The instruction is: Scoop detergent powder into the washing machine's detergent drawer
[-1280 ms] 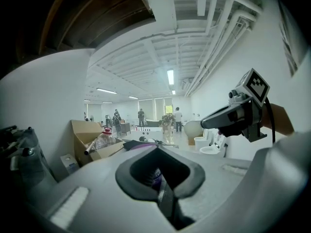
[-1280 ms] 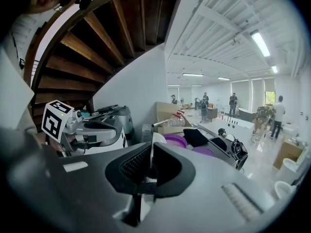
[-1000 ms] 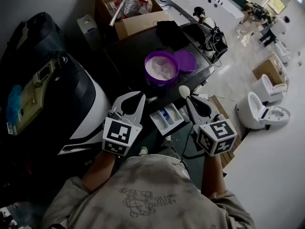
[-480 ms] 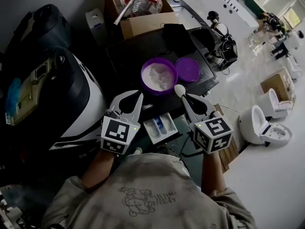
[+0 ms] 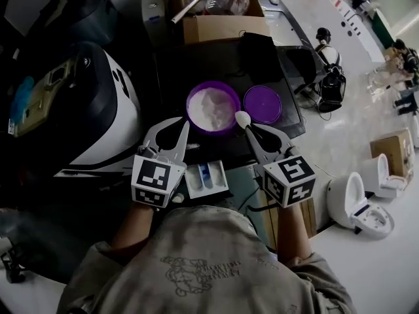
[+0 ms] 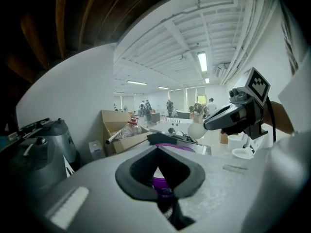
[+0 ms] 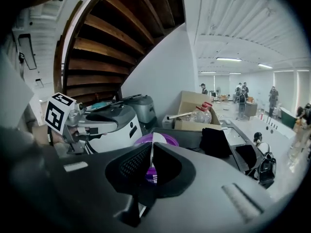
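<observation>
A purple tub (image 5: 213, 106) of white detergent powder stands open on a dark top, its purple lid (image 5: 262, 103) lying to its right. The washing machine's detergent drawer (image 5: 205, 177) is pulled out below the tub, between my two grippers. My right gripper (image 5: 251, 132) is shut on the handle of a white spoon (image 5: 241, 117), whose bowl sits at the tub's right rim. In the right gripper view the spoon handle (image 7: 151, 160) runs up between the jaws toward the tub (image 7: 164, 141). My left gripper (image 5: 181, 127) is shut on nothing, just left of the tub's near edge.
The white and black washing machine (image 5: 98, 106) fills the left side. A cardboard box (image 5: 219, 18) with a plastic bottle stands behind the tub. A black bag (image 5: 262, 54) lies at the back right. White toilets (image 5: 357, 201) stand on the floor at right.
The right gripper has carried the spoon forward and left until its bowl reaches the tub's right rim. The left gripper stayed shut beside the tub. The head view has shifted.
</observation>
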`<move>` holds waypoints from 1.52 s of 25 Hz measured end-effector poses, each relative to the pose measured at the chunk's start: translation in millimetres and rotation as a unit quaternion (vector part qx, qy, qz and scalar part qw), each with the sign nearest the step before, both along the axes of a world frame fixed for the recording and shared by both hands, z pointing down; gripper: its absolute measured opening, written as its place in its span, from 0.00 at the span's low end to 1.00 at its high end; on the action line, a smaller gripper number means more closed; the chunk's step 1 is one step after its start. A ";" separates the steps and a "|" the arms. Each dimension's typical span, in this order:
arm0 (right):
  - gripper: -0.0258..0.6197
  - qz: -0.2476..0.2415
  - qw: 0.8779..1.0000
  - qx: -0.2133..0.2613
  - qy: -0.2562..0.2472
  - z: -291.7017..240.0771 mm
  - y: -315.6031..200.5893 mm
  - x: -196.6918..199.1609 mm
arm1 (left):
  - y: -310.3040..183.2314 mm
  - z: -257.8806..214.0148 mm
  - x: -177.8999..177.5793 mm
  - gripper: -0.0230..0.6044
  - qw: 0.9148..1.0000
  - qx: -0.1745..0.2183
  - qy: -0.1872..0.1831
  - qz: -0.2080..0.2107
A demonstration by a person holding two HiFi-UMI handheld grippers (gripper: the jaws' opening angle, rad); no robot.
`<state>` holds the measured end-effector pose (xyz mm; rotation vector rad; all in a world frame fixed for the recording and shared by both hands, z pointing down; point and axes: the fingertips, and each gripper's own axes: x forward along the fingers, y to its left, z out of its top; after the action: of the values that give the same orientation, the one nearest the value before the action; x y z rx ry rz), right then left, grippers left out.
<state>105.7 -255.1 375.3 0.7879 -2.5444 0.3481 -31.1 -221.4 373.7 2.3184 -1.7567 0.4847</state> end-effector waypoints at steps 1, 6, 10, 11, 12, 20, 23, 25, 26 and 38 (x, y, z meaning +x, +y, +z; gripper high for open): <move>0.10 -0.009 1.000 -0.003 -0.001 3.3 -1.7 0.3 | 0.7 1.6 -0.5 0.04 1.000 0.000 -0.003 -0.010; 0.10 -0.038 0.999 -0.009 -0.007 14.4 -8.2 0.1 | 9.1 3.1 -6.6 0.04 0.998 0.002 -0.023 -0.051; 0.10 -0.050 0.999 -0.015 -0.007 19.8 -6.4 -2.9 | 19.9 5.5 -12.0 0.04 0.997 -0.006 -0.029 -0.066; 0.10 -0.051 0.999 -0.016 -0.006 20.3 -5.5 -4.3 | 21.7 5.5 -13.7 0.04 0.997 -0.008 -0.029 -0.067; 0.10 -0.052 0.999 -0.017 -0.005 20.3 -4.7 -5.9 | 23.2 5.0 -15.4 0.04 0.997 -0.008 -0.029 -0.067; 0.10 -0.035 0.999 -0.003 0.019 16.1 -1.3 -11.4 | 24.0 -1.9 -26.2 0.04 0.998 0.000 -0.027 -0.051; 0.10 -0.029 0.999 -0.012 0.018 19.8 -4.9 -13.4 | 22.9 -1.8 -27.3 0.04 0.999 0.001 -0.025 -0.043; 0.10 -0.028 0.999 -0.015 0.021 21.7 -9.0 -16.4 | 22.5 -1.0 -27.9 0.04 0.999 0.001 -0.025 -0.038; 0.10 -0.030 0.999 -0.016 0.024 22.3 -11.9 -18.6 | 21.9 -0.7 -28.7 0.04 0.999 0.001 -0.024 -0.036; 0.10 -0.079 0.988 -0.029 0.131 50.1 -39.1 -51.8 | 11.5 1.5 -36.2 0.04 1.000 0.002 -0.010 -0.023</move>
<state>53.8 -294.2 425.4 0.5639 -2.3208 0.2469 -67.4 -209.8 375.2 2.2784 -1.8161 0.4995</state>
